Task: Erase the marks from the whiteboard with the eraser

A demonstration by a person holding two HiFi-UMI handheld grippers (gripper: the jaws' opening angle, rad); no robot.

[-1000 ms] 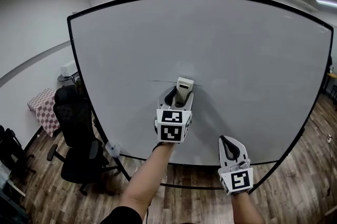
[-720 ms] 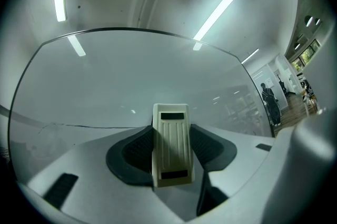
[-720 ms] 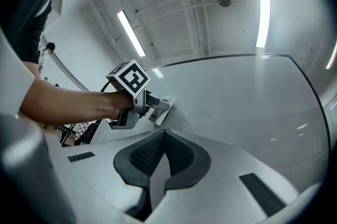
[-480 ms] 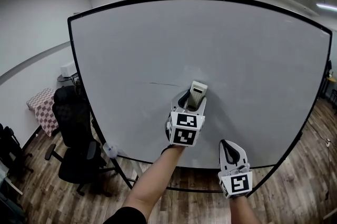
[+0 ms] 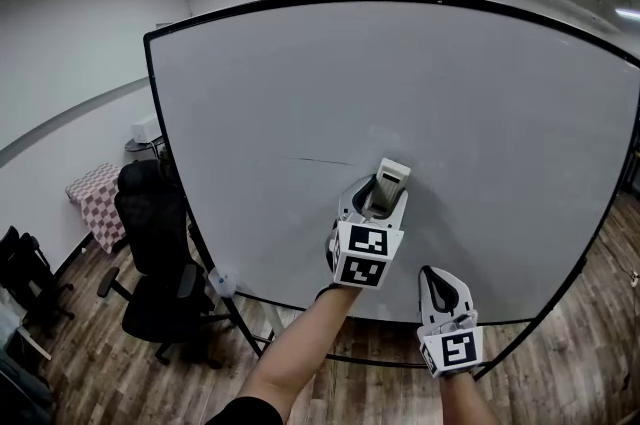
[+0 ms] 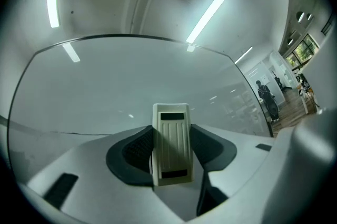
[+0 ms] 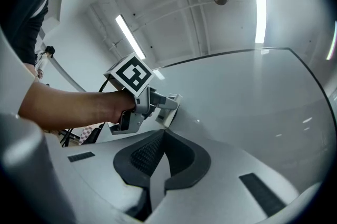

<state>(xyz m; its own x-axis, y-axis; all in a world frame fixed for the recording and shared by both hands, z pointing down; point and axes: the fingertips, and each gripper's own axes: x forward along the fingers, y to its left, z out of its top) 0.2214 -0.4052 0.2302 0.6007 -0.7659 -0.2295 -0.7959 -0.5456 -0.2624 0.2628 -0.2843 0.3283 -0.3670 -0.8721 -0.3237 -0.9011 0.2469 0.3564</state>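
Note:
A big whiteboard [image 5: 430, 93] fills the head view. One thin dark line [image 5: 315, 160] runs across its lower middle; the same line [image 6: 63, 133] shows at the left of the left gripper view. My left gripper [image 5: 380, 196] is shut on a cream eraser [image 5: 386, 186], whose end presses against the board just right of the line. The eraser [image 6: 171, 145] stands upright between the dark pads. My right gripper [image 5: 443, 283] hangs lower right, off the board, jaws shut with nothing in them. From the right gripper view I see the left gripper [image 7: 158, 107] with the eraser [image 7: 169, 110] on the board.
A black office chair [image 5: 160, 253] and a chequered cloth [image 5: 95, 198] stand at the left on the wooden floor. The board's stand leg [image 5: 215, 288] slants down at the lower left. A person [image 6: 265, 99] stands far off at the right.
My left gripper has slid the eraser rightward along the line. The part of the line it passed over is gone. The right gripper has barely moved.

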